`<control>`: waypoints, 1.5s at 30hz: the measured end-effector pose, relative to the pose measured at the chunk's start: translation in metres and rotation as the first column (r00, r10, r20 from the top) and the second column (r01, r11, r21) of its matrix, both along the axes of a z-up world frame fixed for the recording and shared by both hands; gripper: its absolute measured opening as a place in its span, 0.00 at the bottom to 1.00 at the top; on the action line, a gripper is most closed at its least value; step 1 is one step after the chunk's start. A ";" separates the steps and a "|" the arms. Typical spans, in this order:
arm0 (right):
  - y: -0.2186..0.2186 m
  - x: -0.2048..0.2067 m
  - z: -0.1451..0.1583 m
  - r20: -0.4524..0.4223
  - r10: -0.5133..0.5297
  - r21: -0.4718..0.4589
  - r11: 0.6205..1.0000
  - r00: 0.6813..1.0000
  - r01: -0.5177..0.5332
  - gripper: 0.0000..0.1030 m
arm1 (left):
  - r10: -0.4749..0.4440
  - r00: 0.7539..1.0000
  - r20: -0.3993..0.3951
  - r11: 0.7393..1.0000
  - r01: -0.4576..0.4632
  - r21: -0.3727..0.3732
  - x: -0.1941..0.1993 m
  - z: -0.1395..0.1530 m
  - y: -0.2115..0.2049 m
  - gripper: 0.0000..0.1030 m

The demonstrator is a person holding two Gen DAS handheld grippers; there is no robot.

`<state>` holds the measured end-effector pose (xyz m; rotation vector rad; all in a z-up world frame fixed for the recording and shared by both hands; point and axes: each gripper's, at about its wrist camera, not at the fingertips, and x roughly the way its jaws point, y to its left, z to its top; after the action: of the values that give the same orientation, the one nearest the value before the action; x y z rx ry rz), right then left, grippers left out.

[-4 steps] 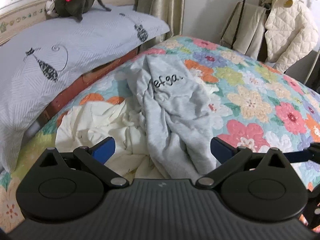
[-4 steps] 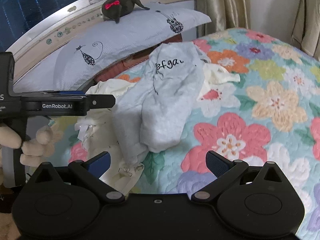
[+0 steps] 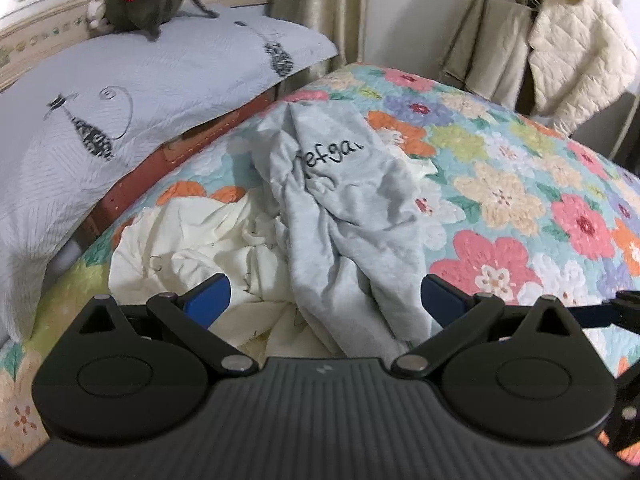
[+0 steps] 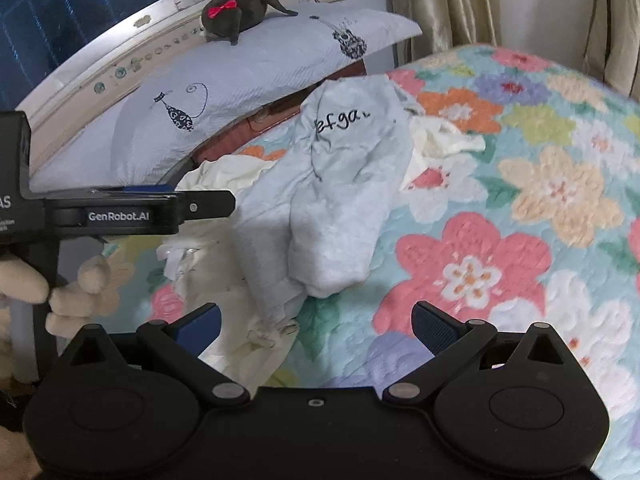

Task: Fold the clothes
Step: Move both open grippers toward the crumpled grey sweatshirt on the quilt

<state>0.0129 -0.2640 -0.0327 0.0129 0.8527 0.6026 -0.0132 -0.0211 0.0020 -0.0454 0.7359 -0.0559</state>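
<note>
A crumpled grey garment with black lettering (image 3: 352, 216) lies on the floral quilt (image 3: 520, 200), draped partly over a crumpled cream garment (image 3: 188, 240). My left gripper (image 3: 320, 300) is open and empty, its blue pads either side of the grey garment's near end, just above it. In the right wrist view the grey garment (image 4: 332, 200) and the cream garment (image 4: 224, 292) lie ahead. My right gripper (image 4: 316, 328) is open and empty above the garments' near edge. The left gripper's body (image 4: 120, 212) shows at the left there, held by a hand.
A grey pillow with cat prints (image 3: 132, 96) lies along the headboard with a dark plush toy with a pink bow (image 3: 144, 0) on it. A cream quilted jacket (image 3: 576, 40) hangs on a rack at the back right. A curtain (image 3: 316, 8) hangs behind the bed.
Almost nothing has changed. Both views have shifted very slightly; the garments lie as before and both grippers stay open.
</note>
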 end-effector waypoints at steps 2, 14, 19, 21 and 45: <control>0.001 -0.004 0.001 0.013 -0.026 0.015 1.000 1.000 0.026 1.00 | -0.020 1.000 -0.019 0.999 0.021 0.043 -0.004 -0.002 -0.011 1.00; -0.011 -0.008 -0.020 -0.054 -0.111 0.108 0.987 0.992 0.117 1.00 | -0.055 0.997 -0.062 0.995 0.059 0.079 -0.006 -0.013 -0.027 1.00; -0.016 -0.008 -0.022 -0.076 -0.122 0.117 0.984 0.990 0.131 1.00 | -0.058 0.995 -0.080 0.994 0.065 0.087 0.001 -0.012 -0.024 1.00; -0.018 -0.006 -0.022 -0.068 -0.125 0.116 0.984 0.990 0.132 1.00 | -0.051 0.995 -0.086 0.994 0.059 0.088 0.002 -0.013 -0.023 1.00; -0.048 -0.001 -0.029 -0.084 -0.200 0.148 0.966 0.976 0.211 1.00 | -0.028 0.993 -0.118 0.991 0.043 0.123 0.005 -0.026 -0.018 1.00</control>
<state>0.0118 -0.3120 -0.0621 0.2635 0.8564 0.4742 -0.0078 -0.0390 -0.0243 0.0851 0.8551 -0.0412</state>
